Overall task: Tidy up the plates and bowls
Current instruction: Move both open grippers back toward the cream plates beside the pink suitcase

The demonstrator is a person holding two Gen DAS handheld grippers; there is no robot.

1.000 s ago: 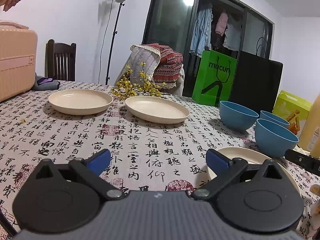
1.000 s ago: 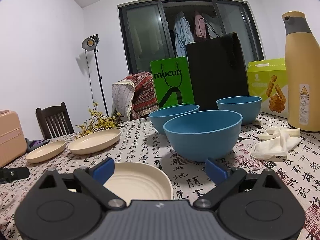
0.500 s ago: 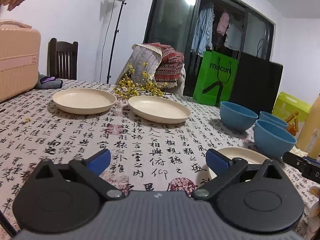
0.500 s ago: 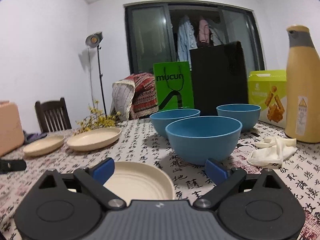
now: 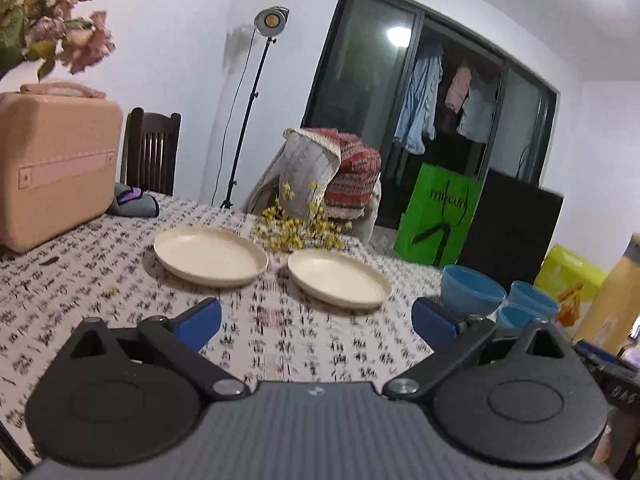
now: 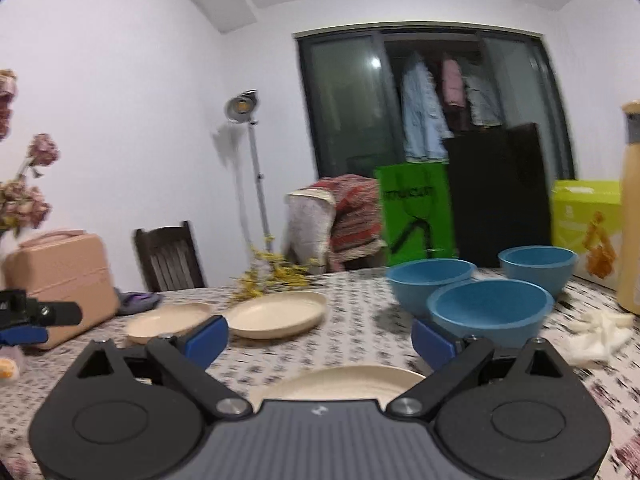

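Two cream plates [image 5: 210, 255] [image 5: 339, 278] lie side by side on the patterned tablecloth ahead of my left gripper [image 5: 316, 322], which is open, empty and raised above the cloth. Three blue bowls [image 5: 472, 290] [image 5: 534, 296] [image 5: 516, 316] cluster at the right of that view. In the right wrist view my right gripper [image 6: 320, 338] is open and empty, held above a third cream plate [image 6: 340, 382] just below its fingers. The nearest blue bowl [image 6: 490, 310] sits by its right fingertip, with two more bowls [image 6: 432, 280] [image 6: 538, 262] behind. The two far plates [image 6: 278, 314] [image 6: 170, 320] show at left.
A pink case [image 5: 56, 164] stands at the table's left, with dried flowers [image 5: 52, 12] above it and yellow blossoms [image 5: 296, 228] behind the plates. A green bag [image 6: 416, 216], black bag [image 6: 498, 196], yellow-green box [image 6: 588, 220], tan flask [image 6: 630, 208] and crumpled white cloth [image 6: 596, 334] crowd the right. The left gripper's tip [image 6: 24, 316] shows at far left.
Both grippers have risen and drawn back from the table, so the plates and bowls look farther and lower. Both views are motion-blurred. Nothing was grasped.
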